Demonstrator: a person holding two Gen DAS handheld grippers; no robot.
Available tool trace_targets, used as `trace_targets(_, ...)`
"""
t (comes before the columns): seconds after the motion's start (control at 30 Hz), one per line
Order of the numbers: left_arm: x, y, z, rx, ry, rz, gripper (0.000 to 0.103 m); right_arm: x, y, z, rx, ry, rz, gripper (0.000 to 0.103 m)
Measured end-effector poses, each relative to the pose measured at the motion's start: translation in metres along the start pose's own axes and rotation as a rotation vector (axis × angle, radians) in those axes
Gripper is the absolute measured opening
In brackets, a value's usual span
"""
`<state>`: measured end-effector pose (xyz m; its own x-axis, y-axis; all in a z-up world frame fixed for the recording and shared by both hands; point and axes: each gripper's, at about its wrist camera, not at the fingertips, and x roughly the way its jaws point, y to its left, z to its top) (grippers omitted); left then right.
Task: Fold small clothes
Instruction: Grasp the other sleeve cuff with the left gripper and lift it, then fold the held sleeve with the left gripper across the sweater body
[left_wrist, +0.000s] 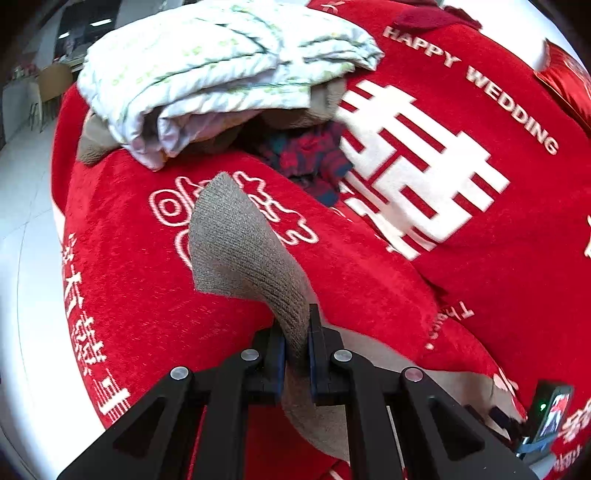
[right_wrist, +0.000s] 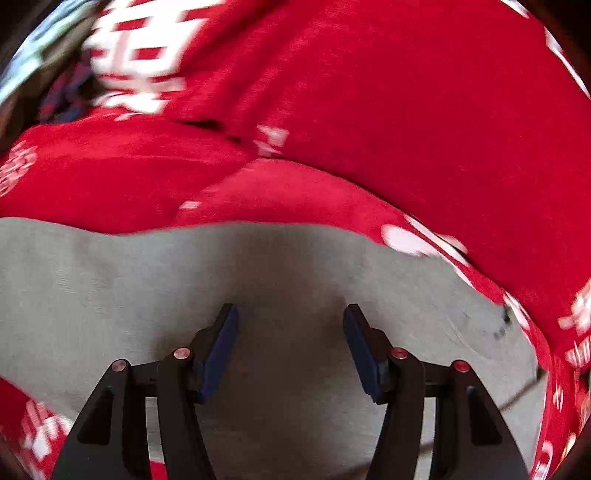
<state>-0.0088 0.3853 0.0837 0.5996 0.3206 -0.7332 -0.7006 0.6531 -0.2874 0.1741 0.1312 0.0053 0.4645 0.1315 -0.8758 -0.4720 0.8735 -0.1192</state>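
Left wrist view: my left gripper (left_wrist: 297, 332) is clamped on a grey knit garment (left_wrist: 240, 243), the cloth pinched between the blue pads and standing up past the fingertips as a curled flap. The rest of that garment trails under the gripper toward the lower right, lying on a red cloth (left_wrist: 147, 295) with white lettering and a large white emblem (left_wrist: 417, 166). I cannot tell whether a tabletop or something else lies under the red cloth. Farther away there is a pile: a white printed garment (left_wrist: 221, 66) folded on top, a beige piece (left_wrist: 325, 99) under it, and a dark red-and-blue plaid garment (left_wrist: 310, 158) tucked at the pile's near edge. At the lower right edge a small device with a lit screen (left_wrist: 550, 410) shows. Pale floor (left_wrist: 22, 184) is visible at the left.

Right wrist view: my right gripper (right_wrist: 290, 321) has its jaws standing apart with nothing pressed between the pads; below and between them spreads a flat expanse of the grey knit garment (right_wrist: 110, 288), its far edge running across the frame against the red cloth (right_wrist: 406, 110). This view is motion-blurred. Only here is the garment's flat, spread part seen; only the left view shows the raised flap and the full pile, which here is just a smear at the upper left
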Motion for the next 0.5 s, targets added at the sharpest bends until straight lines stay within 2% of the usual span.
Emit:
trace_targets(0.03, -0.001, -0.005, -0.002, 0.012, 0.006, -0.005, 0.011, -0.012, -0.006, -0.004, 0.021, -0.029, 0.028, 0.062)
trace_targets(0.2, -0.009, -0.046, -0.018, 0.102, 0.038, -0.030, 0.011, -0.046, -0.055, -0.037, 0.101, -0.031, -0.056, 0.063)
trace_targets(0.33, -0.015, -0.085, -0.038, 0.169, 0.075, -0.052, 0.011, -0.076, -0.099, -0.093, 0.154, -0.013, -0.076, 0.063)
trace_targets(0.5, -0.027, -0.139, -0.070, 0.271, 0.097, -0.074, 0.011, -0.102, -0.131, -0.148, 0.203, -0.017, -0.089, 0.063)
